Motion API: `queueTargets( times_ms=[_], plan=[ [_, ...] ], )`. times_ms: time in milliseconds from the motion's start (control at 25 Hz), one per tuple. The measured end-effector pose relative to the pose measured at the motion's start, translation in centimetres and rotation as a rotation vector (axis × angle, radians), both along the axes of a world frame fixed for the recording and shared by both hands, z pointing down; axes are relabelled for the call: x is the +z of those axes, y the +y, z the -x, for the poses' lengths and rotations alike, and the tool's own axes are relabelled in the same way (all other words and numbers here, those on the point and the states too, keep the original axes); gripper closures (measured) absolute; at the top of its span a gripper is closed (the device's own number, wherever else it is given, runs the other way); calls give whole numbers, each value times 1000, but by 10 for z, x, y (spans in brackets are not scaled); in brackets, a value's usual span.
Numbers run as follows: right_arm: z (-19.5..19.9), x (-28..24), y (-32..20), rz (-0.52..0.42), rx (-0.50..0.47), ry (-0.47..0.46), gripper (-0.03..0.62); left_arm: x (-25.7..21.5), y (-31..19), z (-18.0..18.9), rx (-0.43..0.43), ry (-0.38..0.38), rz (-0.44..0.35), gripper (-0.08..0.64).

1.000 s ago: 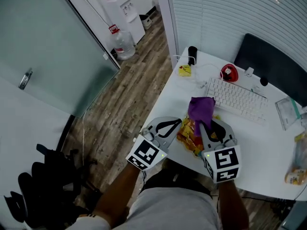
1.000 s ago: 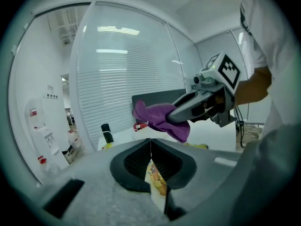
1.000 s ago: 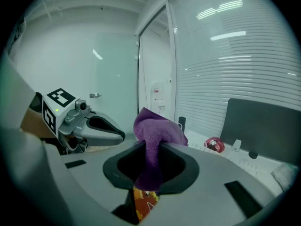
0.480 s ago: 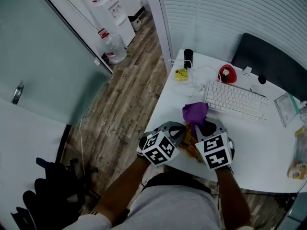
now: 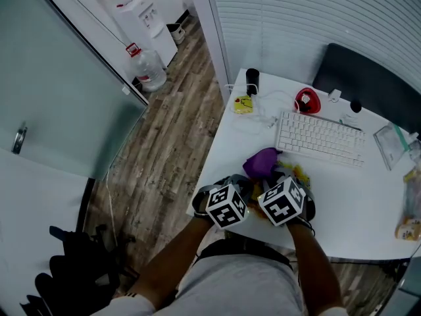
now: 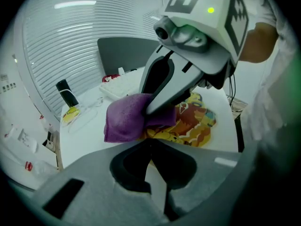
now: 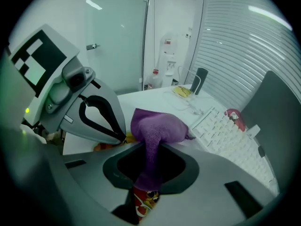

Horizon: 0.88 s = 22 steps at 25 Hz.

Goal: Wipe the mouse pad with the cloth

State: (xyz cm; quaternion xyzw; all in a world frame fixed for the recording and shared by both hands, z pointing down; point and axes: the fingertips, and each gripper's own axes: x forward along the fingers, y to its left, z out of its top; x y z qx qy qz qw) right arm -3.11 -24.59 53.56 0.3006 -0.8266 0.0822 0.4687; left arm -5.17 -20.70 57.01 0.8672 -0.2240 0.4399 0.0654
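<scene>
A colourful printed mouse pad (image 5: 300, 175) lies at the white desk's near edge (image 5: 217, 170). A purple cloth (image 5: 262, 162) rests on its far left part. My right gripper (image 5: 270, 175) is shut on the cloth (image 7: 157, 126), which runs down between its jaws (image 7: 146, 145). In the left gripper view, that gripper (image 6: 148, 110) presses the cloth (image 6: 127, 119) onto the mouse pad (image 6: 190, 124). My left gripper (image 6: 150, 142) is shut, with nothing visible between its jaws. Its tips (image 7: 123, 136) rest at the pad's near left edge, close beside the right gripper.
A white keyboard (image 5: 319, 139) lies just beyond the pad. Behind it are a red object (image 5: 306, 101), a black holder (image 5: 251, 81), a yellow item (image 5: 242, 104) and a cable. A dark chair back (image 5: 368, 87) stands at the far side. Wooden floor with a water bottle (image 5: 150, 71) lies left.
Both grippers have drawn together over the pad, the left moving right towards the right one. The cloth, held higher before, has come down onto the pad.
</scene>
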Motion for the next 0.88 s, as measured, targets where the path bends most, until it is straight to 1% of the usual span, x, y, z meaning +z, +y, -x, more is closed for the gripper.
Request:
queueTargets(
  times_ms=[120,280,760,880],
  plan=[
    [-8,4,0,9,14,18,523,2,0,0,-5,-4,9,545],
    [-32,6,0,15,59,28,523,2,0,0,-11,2,10,545],
    [-141,10,17,19,272,69,523,3,0,3,-48,25,14,545],
    [-162,10,24,23,321,63,523,4,-1,3,-53,34,19,545]
  ],
)
